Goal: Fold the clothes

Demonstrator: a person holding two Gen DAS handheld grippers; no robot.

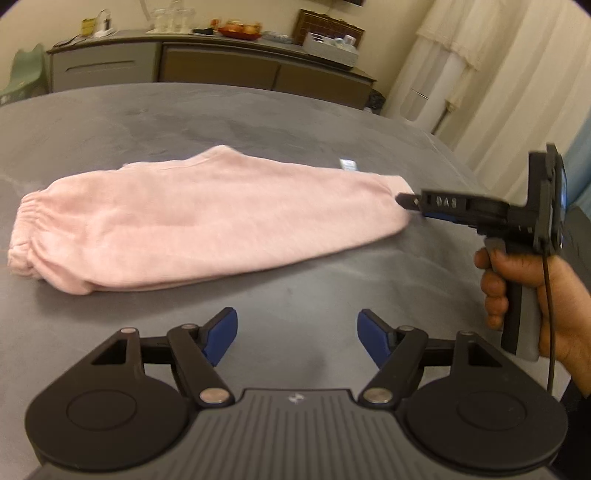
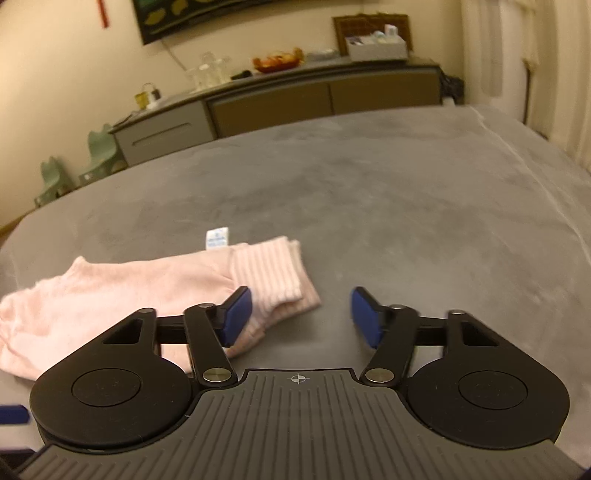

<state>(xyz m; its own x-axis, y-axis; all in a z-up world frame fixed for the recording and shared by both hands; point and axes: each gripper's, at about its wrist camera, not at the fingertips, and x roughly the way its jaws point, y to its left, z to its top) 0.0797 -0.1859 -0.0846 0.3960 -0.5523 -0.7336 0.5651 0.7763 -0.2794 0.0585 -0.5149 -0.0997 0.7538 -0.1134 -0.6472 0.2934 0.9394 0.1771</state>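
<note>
two hand-held grippers are in view above a grey surface [image 1: 295, 122] covered in a soft, suede-like fabric.

left gripper [image 1: 297, 341]: jaws apart, nothing between the blue pads [image 1: 221, 338]. only bare grey surface shows in the gap. it sits on the near side of the garment, apart from it.

right gripper [image 2: 301, 319]: jaws apart, nothing clamped. in its own wrist view the left blue pad [image 2: 236, 317] overlaps the ribbed cuff [image 2: 273, 280] of the garment; the other pad is over bare surface. whether the pad touches the cloth cannot be told. in the left wrist view the same gripper appears side-on, held by a hand [image 1: 535, 291] on a pistol-style grip, with its fingertip at the right-hand end of the garment.

task item: one pink garment [image 1: 192, 218], soft fleece-like material, lies flat on the grey surface, long axis running left to right in the left wrist view. the left end has a gathered elastic edge [image 1: 22, 236]; the right end has the ribbed cuff. a small white label [image 2: 217, 239] sticks out at the far edge near the cuff.

background: a low sideboard [image 1: 207, 62] stands against the far wall, carrying glassware, a bowl of fruit [image 1: 240, 29] and a white box. pale curtains [image 1: 491, 74] hang on the right.
</note>
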